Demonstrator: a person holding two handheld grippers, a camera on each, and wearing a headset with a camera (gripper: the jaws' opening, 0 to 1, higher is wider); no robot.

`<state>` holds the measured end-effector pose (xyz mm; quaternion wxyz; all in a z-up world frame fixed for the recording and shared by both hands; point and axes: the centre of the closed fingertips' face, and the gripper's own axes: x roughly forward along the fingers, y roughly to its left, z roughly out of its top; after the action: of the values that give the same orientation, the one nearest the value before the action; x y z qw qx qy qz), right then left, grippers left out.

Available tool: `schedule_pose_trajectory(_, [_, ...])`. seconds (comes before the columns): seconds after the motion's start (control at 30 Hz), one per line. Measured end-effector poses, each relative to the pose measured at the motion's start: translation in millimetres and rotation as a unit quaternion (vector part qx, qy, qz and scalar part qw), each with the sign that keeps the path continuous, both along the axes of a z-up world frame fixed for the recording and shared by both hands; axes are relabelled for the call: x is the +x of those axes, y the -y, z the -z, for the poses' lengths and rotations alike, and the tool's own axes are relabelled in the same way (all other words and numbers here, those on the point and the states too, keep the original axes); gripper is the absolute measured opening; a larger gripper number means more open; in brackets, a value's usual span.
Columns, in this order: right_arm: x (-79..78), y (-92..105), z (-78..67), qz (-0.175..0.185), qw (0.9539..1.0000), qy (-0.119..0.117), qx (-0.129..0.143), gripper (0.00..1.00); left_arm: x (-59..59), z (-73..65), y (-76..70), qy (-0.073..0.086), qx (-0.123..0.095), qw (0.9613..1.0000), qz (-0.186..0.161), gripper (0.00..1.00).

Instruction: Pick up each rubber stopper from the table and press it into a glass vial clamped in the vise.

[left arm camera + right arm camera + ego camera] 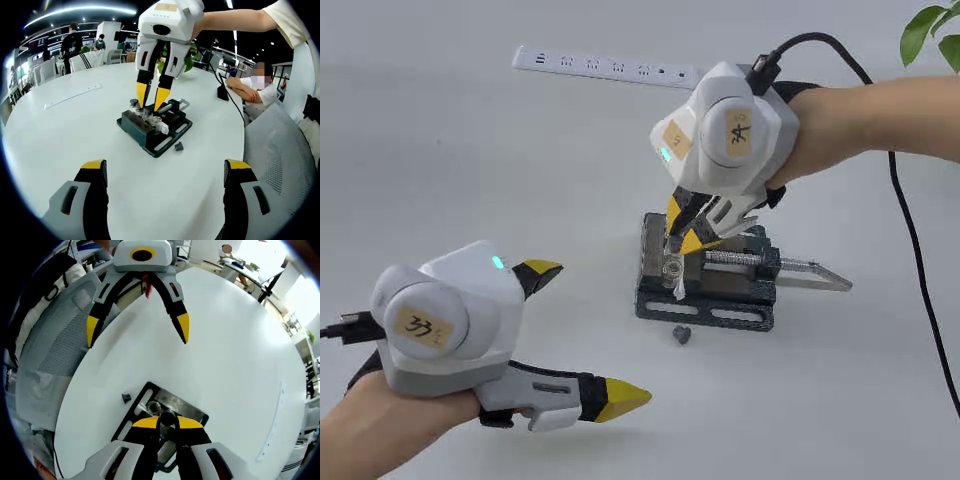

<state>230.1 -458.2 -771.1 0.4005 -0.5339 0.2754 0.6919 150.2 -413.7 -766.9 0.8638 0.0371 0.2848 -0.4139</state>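
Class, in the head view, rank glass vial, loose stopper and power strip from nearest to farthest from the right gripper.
1. Glass vial, in the vise, under the right gripper.
2. Loose stopper, on the table beside the vise.
3. Power strip, far back.

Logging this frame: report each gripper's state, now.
Left gripper: jaws open, empty.
Right gripper: jaws shut on a rubber stopper, above the vial in the vise.

White table (440,150) bears vise (712,298), loose stopper (681,335), power strip (610,66).
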Motion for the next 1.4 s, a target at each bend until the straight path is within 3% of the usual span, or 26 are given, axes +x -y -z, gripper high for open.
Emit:
schedule_pose_trajectory(0.93, [-0.7,-1.1,0.3,-0.013,0.9998,0.013,0.007,0.08,-0.3,6.6,-3.0,-0.005,-0.002,1.0,0.0,0.95])
schedule_pose_trajectory(1.4, [-0.6,-1.9,-1.7,-0.006,0.9999,0.008,0.009,0.1,0.0,9.7,-4.0,-0.007,-0.002,1.0,0.001,0.95])
